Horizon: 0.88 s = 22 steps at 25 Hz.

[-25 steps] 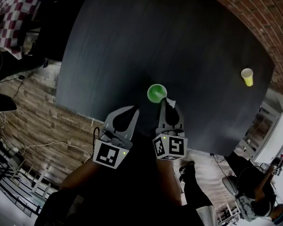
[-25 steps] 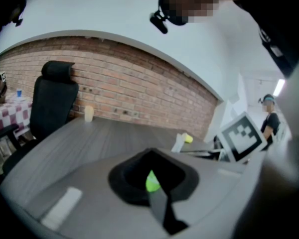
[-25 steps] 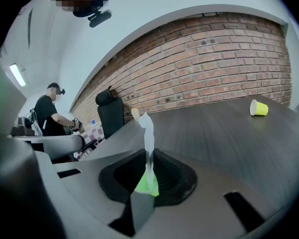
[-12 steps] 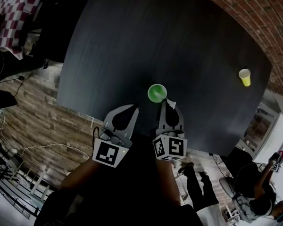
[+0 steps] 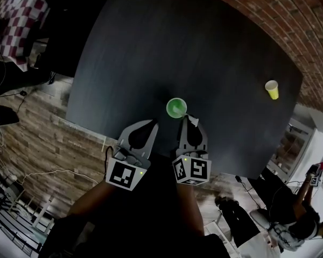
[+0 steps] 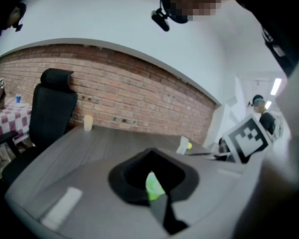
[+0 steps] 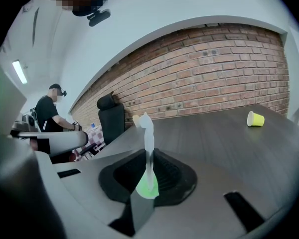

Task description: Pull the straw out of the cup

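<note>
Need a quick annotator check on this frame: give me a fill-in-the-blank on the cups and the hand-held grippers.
1. The right hand-held gripper is shut on the ___.
2. The upright cup nearest it is ___.
3. The tipped-over cup near the table's right edge in the head view is ___.
Missing words: straw; green; yellow.

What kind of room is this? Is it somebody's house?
Probably not a house. It looks more like an office or a workroom: there is a long bare brick wall, a black office chair, and a big dark table with hardly anything on it.
</note>
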Motion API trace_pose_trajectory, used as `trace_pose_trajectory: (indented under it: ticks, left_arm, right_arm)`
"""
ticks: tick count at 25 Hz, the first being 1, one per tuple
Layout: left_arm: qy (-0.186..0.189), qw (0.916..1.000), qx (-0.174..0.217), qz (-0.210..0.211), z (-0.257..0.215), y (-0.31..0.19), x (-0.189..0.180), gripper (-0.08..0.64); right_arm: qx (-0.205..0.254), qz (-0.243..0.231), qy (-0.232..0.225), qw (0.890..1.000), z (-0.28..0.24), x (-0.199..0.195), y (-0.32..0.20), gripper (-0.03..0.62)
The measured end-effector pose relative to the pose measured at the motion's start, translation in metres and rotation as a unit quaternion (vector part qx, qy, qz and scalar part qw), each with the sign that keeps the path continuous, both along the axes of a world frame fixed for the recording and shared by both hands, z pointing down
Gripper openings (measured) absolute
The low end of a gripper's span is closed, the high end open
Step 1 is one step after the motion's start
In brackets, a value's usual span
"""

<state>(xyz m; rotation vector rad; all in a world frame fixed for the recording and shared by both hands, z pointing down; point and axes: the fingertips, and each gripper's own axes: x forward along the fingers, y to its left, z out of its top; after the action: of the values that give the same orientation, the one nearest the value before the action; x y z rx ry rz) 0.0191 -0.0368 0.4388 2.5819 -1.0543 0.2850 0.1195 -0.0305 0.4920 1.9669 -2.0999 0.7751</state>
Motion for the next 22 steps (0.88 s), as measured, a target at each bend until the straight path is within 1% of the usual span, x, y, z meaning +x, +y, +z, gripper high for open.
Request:
trace_pose_trajectory:
  ticks: [6,11,14,22]
  left_arm:
    - [0.002,0.9997,0.022,0.012,-0.015,0.003,0.001,0.005]
    - [0.024,0.9994,0.024,0.007,-0.029,0.008,-0.003,0.005]
    - [0.035,0.9988,0.034,0.004,-0.041,0.01,-0.006,0.005]
    - [0.043,0.9981,0.043,0.014,-0.058,0.03,-0.016,0.005]
  right_arm:
    - [0.011,0.002,0.009,1.0,-0.015,0.0,0.003,0.043]
    - [0.023,0.004,0.02,1.0,-0.032,-0.004,0.012,0.043]
    - [0.037,0.004,0.028,0.999,-0.045,-0.007,0.017,0.043]
    - [0.067,0.006,0.046,0.997,-0.077,-0.018,0.036,0.043]
